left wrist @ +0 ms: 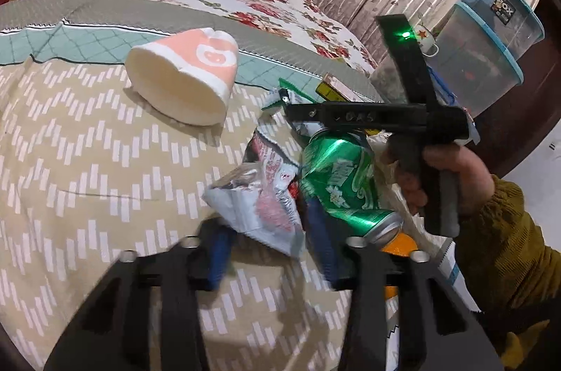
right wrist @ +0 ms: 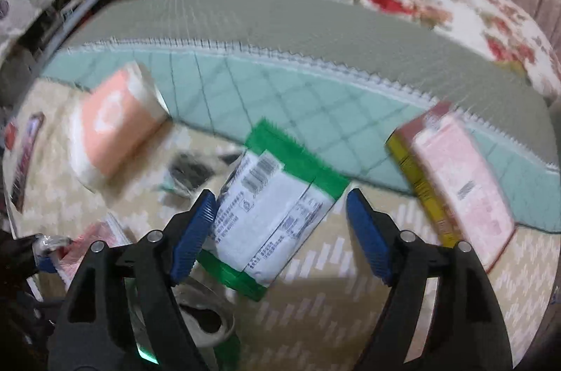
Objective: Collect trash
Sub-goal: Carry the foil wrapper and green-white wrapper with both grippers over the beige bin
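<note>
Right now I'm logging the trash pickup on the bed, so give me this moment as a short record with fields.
surface: patterned bedspread
left gripper: jaws around a crumpled silver-and-red wrapper; whether the pads press it cannot be told
right gripper: open above a green-and-white packet, not gripping
green can: dented, lying beside the wrapper
pink-and-white cup: on its side, apart from the pile
pink-and-yellow box: flat, right of the packet
not yet gripped: packet, can, cup, box
</note>
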The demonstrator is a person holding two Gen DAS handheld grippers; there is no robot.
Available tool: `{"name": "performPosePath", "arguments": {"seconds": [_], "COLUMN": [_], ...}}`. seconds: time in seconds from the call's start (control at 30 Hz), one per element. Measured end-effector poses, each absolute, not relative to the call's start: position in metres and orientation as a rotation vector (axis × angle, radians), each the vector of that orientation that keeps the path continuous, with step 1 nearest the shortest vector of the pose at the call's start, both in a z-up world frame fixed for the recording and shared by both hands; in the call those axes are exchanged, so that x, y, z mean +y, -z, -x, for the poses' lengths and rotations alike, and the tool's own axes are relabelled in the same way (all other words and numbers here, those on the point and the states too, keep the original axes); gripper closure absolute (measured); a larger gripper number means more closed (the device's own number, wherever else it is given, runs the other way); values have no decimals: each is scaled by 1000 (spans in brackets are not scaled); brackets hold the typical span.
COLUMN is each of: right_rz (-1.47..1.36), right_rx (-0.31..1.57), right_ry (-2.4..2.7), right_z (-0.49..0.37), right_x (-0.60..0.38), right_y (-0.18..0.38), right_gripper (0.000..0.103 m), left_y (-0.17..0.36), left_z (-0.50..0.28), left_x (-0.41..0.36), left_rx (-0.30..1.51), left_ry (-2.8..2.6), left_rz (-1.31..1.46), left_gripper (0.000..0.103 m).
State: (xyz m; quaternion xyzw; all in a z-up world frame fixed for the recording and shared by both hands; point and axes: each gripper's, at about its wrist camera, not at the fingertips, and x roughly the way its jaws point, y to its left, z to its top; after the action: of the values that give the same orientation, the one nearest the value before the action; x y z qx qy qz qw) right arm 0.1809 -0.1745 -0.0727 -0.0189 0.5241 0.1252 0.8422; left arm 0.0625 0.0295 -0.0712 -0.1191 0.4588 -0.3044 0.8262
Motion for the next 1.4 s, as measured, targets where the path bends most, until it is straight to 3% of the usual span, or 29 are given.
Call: {"name": "performPosePath", "arguments": {"seconds": [0.03, 0.1, 0.17, 0.27, 0.6, 0.93, 1.4], "right_rz": [64, 74, 42, -7, -188, -237, -470], "right_rx": [1105, 1083, 1087, 1024, 720, 640, 570], "right_ry": [-265, -296, -327, -331, -395, -373, -110], "right_z": [-179, -173, -171, -165, -108, -18, 67], "right_x": [-172, -172, -176, -183, -207, -242, -364], "right_y": [74, 71, 69, 57, -30, -41, -9], "right_gripper": [29, 60, 80, 85, 87, 87, 87], "left_y": [72, 72, 71, 69, 41, 9, -25], "left_z": [-63, -63, -63, -62, -56, -43, -43], "left_x": [30, 32, 33, 36, 58, 60, -103], "left_rx": [978, 968, 955, 938, 857, 818, 857], "left_ry": [656, 670, 679, 680, 641, 696, 978], "left_rz": [259, 275, 283, 292, 324, 360, 168], "left_gripper": [86, 90, 93, 95, 98, 98, 98]}}
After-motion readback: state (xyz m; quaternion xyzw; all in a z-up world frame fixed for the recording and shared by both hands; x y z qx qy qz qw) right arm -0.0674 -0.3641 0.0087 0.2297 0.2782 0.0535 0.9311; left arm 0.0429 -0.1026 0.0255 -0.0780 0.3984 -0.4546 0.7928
